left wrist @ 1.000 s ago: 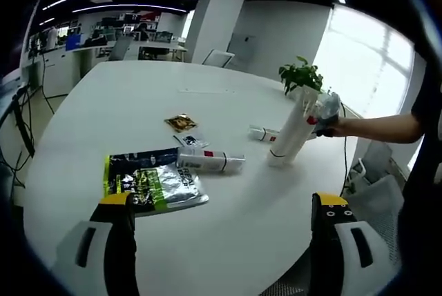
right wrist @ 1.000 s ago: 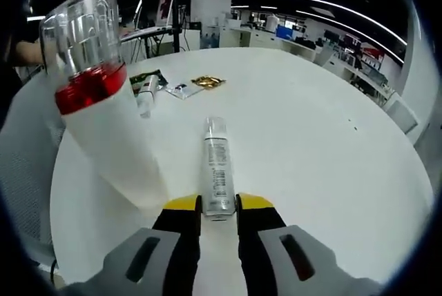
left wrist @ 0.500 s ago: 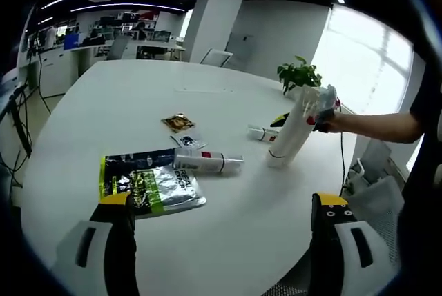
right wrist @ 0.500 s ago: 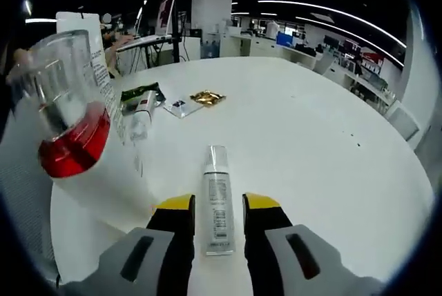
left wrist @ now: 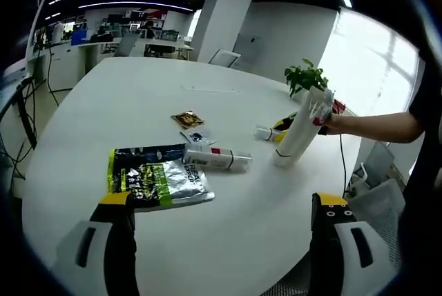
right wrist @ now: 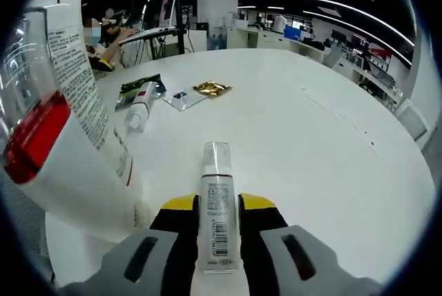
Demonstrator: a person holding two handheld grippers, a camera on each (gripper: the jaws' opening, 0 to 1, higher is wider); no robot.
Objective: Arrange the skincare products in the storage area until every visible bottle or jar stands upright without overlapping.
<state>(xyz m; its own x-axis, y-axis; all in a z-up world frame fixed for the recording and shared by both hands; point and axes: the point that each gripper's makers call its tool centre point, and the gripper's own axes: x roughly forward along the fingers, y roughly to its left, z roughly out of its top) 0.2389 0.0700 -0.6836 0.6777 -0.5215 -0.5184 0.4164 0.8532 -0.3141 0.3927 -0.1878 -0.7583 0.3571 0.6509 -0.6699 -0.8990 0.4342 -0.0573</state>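
My right gripper [right wrist: 217,203] is shut on a small white tube with a clear cap [right wrist: 216,172], which points away along the jaws over the white table [right wrist: 311,144]. A tall white tube with a red band [right wrist: 62,144] leans close on its left. In the left gripper view that tall tube [left wrist: 300,134] stands tilted beside the right gripper [left wrist: 324,120] in a person's hand. A white bottle with a red label [left wrist: 215,159] lies on its side mid-table. My left gripper [left wrist: 224,201] is open, with nothing between its jaws, short of the bottle.
A green and silver packet [left wrist: 157,176] lies flat left of the bottle, with a gold sachet [left wrist: 187,119] and a small dark sachet [left wrist: 197,136] beyond it. A potted plant [left wrist: 306,76] stands at the table's far right. Office desks and chairs surround the table.
My right gripper's jaws, slightly parted half a second ago, have shut on the small tube. The tall tube now leans further. The left gripper view has shifted slightly.
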